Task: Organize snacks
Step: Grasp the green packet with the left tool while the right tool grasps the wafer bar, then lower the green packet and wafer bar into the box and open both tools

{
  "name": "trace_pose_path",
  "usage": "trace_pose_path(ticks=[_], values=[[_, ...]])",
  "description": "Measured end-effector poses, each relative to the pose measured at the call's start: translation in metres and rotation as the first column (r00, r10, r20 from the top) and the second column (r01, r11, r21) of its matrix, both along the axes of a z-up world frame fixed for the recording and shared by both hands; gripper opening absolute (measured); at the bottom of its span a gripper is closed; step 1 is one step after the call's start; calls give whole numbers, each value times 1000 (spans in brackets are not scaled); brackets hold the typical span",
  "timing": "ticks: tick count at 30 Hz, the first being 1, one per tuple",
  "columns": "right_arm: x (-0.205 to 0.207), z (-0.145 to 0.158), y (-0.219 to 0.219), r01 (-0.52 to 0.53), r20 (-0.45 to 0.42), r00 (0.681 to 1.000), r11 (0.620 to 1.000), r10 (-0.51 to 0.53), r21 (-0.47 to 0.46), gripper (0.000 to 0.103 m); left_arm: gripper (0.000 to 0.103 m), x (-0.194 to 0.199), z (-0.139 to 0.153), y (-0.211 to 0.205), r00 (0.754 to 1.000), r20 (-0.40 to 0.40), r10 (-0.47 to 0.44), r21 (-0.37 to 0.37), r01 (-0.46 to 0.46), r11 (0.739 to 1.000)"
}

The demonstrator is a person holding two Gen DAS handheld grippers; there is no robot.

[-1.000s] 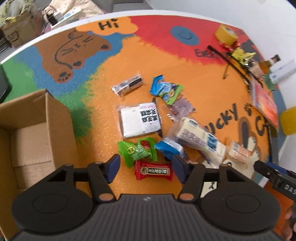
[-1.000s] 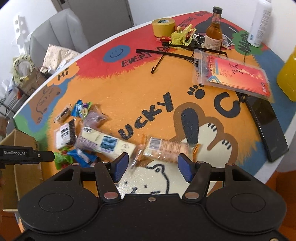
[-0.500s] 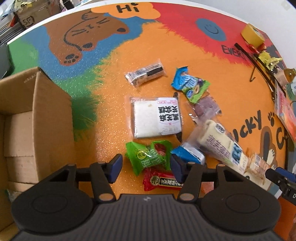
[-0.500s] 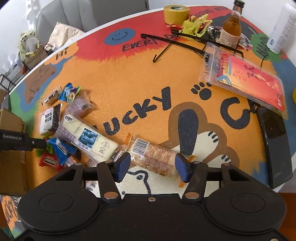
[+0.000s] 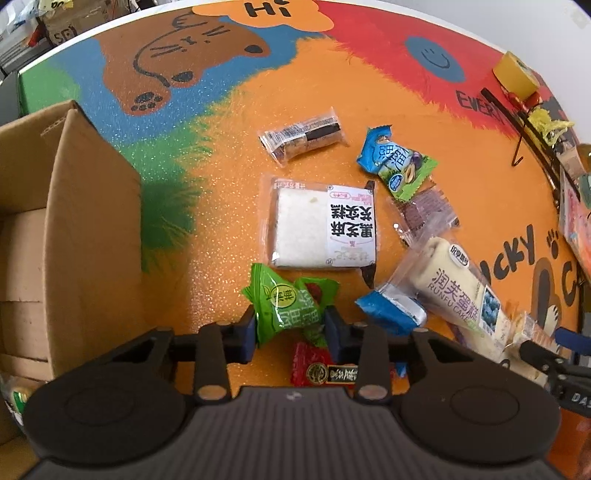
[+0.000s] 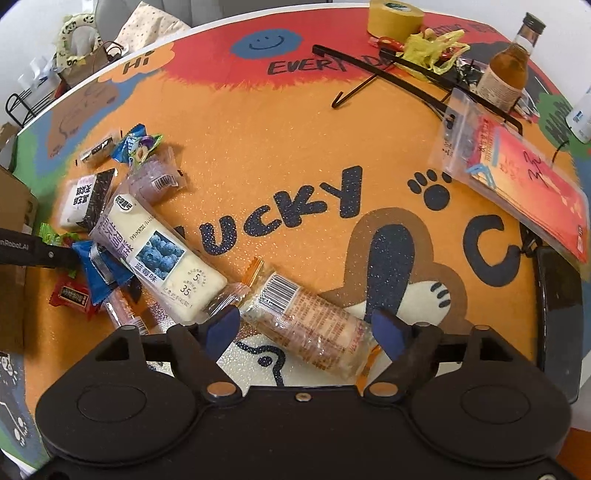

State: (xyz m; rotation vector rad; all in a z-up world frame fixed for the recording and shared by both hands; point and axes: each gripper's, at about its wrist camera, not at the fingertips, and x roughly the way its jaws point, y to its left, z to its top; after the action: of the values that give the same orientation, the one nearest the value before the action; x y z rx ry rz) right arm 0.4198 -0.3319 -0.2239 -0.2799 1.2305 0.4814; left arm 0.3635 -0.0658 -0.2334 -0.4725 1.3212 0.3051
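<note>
Two blue-padded fingers of the left gripper (image 5: 290, 332) sit on either side of the crinkly green foil snack packet (image 5: 286, 304), narrowed to abt its width w/ pads at or against its sides; firm clamp or not, can't tell. Packet lies on the orange glitter cartoon-print table mat (image 5: 221, 221). Just near of it, partly under the right finger, a small red candy wrapper w/ gold seal (image 5: 325, 367). Right of that, a blue-and-silver foil packet (image 5: 393, 314), touching the long white blueberry cake bar in clear wrap (image 5: 458, 291). Far of the green packet: a flat square white rice-cake pack w/ black lettering (image 5: 323, 227); beyond it a clear-wrapped dark-and-pale roll (image 5: 303, 136); to their right a blue-green plum-print sachet (image 5: 397, 166) and a clear purple-filled wrapper (image 5: 424, 212). Open brown cardboard box (image 5: 92, 229) stands at left, well apart from the pile.

Right gripper (image 6: 308, 330): fingers spread wide, holding nothing, straddling the clear-wrapped tan biscuit pack w/ barcode (image 6: 314, 325), which lies diagonally on the mat, pads clear of it. The cake bar's end touches the biscuit pack's left end. Far right: red booklet in clear sleeve (image 6: 517, 184), amber glass bottle (image 6: 508, 70), yellow tape roll (image 6: 395, 16), black wire hanger (image 6: 369, 77).
</note>
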Motion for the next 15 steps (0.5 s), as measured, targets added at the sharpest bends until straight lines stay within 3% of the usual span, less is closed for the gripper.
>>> trace_pose_path(ticks=[5,8,12,15], values=[[-4,-9,2,-8,-18,1000,1000,7,-22,78,35,-6,7,7,1000,3,15,4,-15,1000],[-6,-18,-2,23,-67,997,999,-26,-37,57,35,-9,16,7,1000,10,4,4,-4,1000],[-12,-15,-2,43,-54,998,997,-46,-57,34,35,-14,30,6,1000,24,-11,19,10,1000],[-14,-12,-4,70,-61,996,997,-72,-39,34,35,-17,36,5,999,26,-19,18,19,1000]])
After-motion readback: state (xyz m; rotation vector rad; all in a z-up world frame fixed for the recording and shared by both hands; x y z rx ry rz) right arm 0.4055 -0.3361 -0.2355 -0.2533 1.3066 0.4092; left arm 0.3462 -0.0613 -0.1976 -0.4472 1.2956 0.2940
